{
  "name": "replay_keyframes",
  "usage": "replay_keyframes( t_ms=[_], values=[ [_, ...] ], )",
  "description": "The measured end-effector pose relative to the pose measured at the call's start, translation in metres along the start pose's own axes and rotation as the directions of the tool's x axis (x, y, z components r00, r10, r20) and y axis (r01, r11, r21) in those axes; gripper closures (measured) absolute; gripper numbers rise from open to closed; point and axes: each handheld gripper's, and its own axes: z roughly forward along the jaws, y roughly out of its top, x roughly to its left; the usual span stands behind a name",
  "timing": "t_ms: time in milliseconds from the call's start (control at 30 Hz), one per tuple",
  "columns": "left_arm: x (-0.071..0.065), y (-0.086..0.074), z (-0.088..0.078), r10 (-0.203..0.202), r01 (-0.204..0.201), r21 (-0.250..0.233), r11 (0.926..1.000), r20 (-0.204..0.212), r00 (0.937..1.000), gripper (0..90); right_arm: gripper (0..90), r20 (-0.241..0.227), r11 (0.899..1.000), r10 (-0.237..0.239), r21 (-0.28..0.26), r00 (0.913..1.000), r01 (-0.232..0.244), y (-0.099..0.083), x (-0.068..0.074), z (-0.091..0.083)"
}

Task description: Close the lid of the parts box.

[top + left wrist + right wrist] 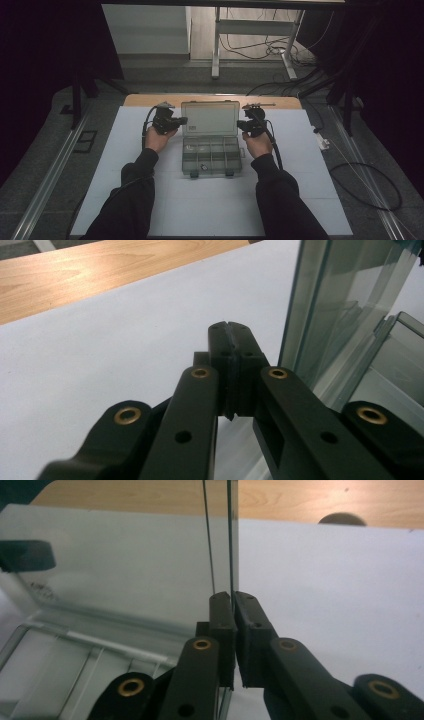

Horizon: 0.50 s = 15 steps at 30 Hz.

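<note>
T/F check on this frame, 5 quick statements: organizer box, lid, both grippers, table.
1. The clear organizer box has its lid raised. True.
2. The left gripper has its jaws wide open. False: they are closed together, beside the lid's edge, with nothing seen between them.
3. The right gripper is closed on the lid's side edge. True: the thin clear edge runs between its jaws.
4. The box sits on bare wood. False: it sits on a white sheet; the wooden table shows beyond the sheet.
5. The left gripper is at the lid's left side in the high view. True.
</note>
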Motion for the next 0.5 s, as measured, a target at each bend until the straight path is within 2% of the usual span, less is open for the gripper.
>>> replay_keyframes(
  t_ms=[133,267,333,500],
  values=[
    [-0.003,-0.002,-0.003,0.006,-0.006,-0.007,1.0000,0.008,1.0000,88.7,87.6,-0.032,0.999,-0.031,0.042,0.9990,0.032,-0.008,0.001,-0.007],
    [-0.005,-0.002,-0.006,0.015,-0.015,-0.010,0.9998,0.011,0.9998,88.7,89.3,-0.055,0.997,-0.061,0.042,0.9966,0.063,-0.011,0.003,-0.010],
    [-0.007,-0.003,-0.009,0.029,-0.029,-0.006,0.9996,0.010,0.9995,88.5,89.4,-0.073,0.995,-0.089,0.035,0.9933,0.092,-0.014,0.006,-0.013],
    [-0.016,-0.004,-0.017,0.066,-0.066,-0.003,0.9978,0.018,0.9976,86.6,89.5,-0.100,0.992,-0.123,0.013,0.9873,0.125,-0.016,0.009,-0.018]
  ],
)
